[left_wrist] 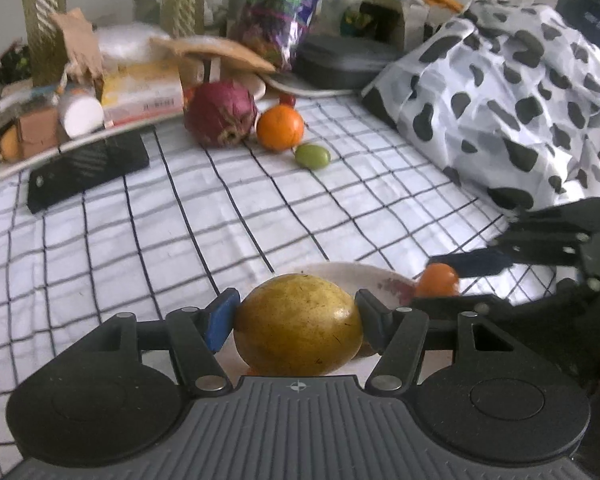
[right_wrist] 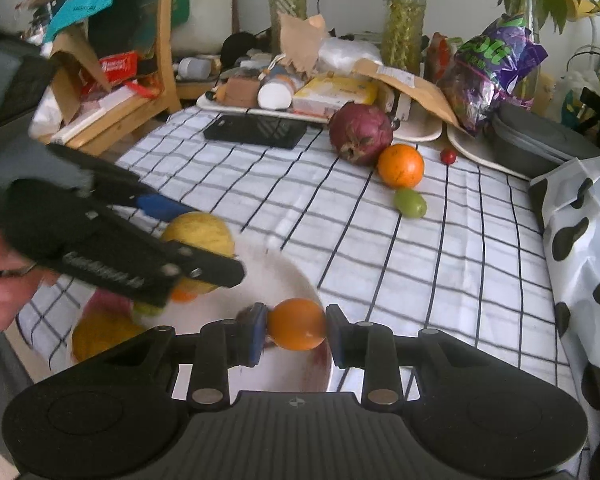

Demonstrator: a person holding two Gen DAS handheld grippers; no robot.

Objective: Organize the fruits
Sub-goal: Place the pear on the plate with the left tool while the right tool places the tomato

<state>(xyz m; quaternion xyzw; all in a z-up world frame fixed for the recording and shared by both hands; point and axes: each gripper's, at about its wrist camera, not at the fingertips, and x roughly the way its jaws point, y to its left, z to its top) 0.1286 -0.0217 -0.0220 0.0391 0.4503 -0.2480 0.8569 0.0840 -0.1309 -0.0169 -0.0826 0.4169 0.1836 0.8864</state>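
Yellow fruit in L tool; tangerine in R tool

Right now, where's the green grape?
Loose on the checked cloth at the far side, the green grape lies just in front of the orange, with the red onion to their left.

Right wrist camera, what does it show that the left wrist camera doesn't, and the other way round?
Only the right wrist view shows the bowl's inside, with a yellow fruit lying in it, and the wooden chair left of the table.

Only the left wrist view shows most of the cow-print bag.

Both show the left gripper shut on a yellow-green fruit, the right gripper shut on a small orange fruit, plus the red onion, orange, green fruit and black phone.
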